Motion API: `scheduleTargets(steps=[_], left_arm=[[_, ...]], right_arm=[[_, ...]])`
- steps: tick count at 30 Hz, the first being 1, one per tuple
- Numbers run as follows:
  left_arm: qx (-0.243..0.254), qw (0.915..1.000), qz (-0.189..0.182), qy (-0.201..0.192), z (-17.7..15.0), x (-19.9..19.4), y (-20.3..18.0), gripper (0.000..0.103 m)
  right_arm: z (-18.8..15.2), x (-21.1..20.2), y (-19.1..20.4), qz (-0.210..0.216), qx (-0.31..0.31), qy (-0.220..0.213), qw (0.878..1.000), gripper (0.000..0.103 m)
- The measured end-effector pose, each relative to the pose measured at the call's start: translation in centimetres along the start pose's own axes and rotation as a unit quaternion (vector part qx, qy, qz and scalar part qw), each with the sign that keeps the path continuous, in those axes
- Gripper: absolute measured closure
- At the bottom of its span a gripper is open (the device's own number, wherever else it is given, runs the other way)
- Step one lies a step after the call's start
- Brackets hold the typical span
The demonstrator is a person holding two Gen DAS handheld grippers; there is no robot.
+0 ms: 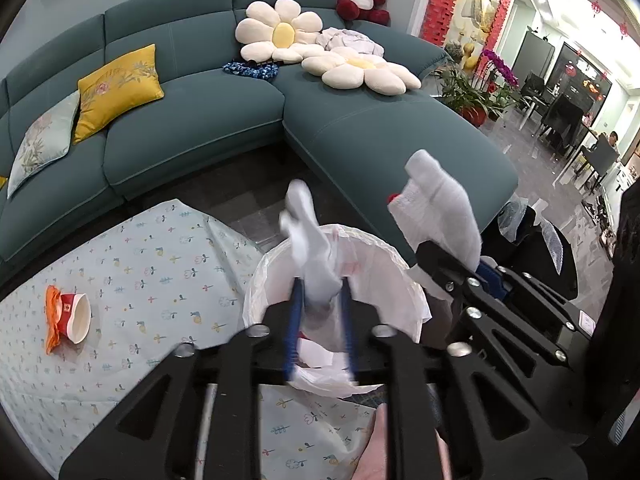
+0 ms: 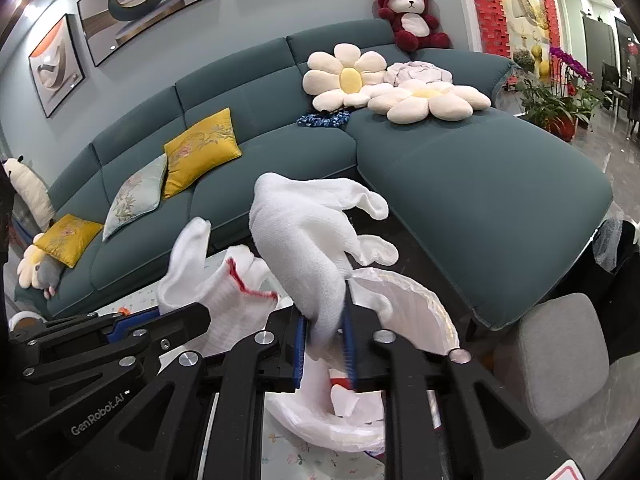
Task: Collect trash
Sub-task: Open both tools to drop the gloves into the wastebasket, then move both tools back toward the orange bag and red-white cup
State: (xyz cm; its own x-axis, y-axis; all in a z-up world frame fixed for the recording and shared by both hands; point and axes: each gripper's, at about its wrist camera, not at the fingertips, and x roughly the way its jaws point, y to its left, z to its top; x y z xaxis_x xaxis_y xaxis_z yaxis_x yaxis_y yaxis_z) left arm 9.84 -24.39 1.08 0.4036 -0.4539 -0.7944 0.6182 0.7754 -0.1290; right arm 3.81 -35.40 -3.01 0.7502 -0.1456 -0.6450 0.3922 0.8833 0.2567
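1. In the left wrist view, a crushed red paper cup (image 1: 72,318) with an orange wrapper lies at the lower left on the flowered cloth of the desk (image 1: 160,264).
2. At the centre, the left hand-held gripper (image 1: 320,312) has its blue fingers (image 1: 294,320) slightly apart; a white glove (image 1: 310,248) stands between them, blurred, and I cannot tell whether the pads press it.
3. Behind it sits the trash bin (image 1: 400,264), lined with a white bag, papers inside.
4. At the right, the other gripper carries a second white glove (image 1: 440,208).
5. In the right wrist view, the glove with the red cuff edge (image 2: 224,284) is at the left centre.
6. The right hand-held gripper (image 2: 326,344), at the centre, pinches the white glove (image 2: 304,232) between narrowly parted blue fingers (image 2: 301,340), above the bin's bag (image 2: 412,312).
7. A teal sofa (image 2: 480,184) fills the background.
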Motion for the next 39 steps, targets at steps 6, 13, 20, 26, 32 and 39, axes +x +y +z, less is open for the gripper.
scheduleTargets(steps=[6,13,20,26,32,39], left_arm=[[-0.024,0.9997,0.008,-0.005,0.1,-0.2,1.2,0.051],[-0.031,0.9994,0.01,-0.01,0.1,-0.8,1.8,0.051],[-0.039,0.999,0.015,-0.016,-0.1,-1.5,3.0,0.051],[-0.052,0.9981,0.022,-0.024,-0.4,-2.5,4.8,0.051],[-0.076,0.9961,0.034,-0.029,-1.1,-3.5,7.9,0.051],[-0.11,0.9913,0.062,-0.036,-2.8,-4.6,13.0,0.041]], right_arm=[[0.1,0.0,-0.6,-0.006,0.012,-0.003,1.0,0.072],[0.4,-0.4,0.1,-0.007,0.003,-0.008,1.0,0.071],[0.6,-0.6,1.0,-0.002,-0.01,-0.012,1.0,0.069],[0.7,-0.7,2.9,0.003,-0.026,-0.013,1.0,0.065],[0.6,-0.5,5.5,0.013,-0.042,-0.011,0.999,0.059],[-0.4,0.4,10.1,0.035,-0.068,0.004,0.997,0.058]])
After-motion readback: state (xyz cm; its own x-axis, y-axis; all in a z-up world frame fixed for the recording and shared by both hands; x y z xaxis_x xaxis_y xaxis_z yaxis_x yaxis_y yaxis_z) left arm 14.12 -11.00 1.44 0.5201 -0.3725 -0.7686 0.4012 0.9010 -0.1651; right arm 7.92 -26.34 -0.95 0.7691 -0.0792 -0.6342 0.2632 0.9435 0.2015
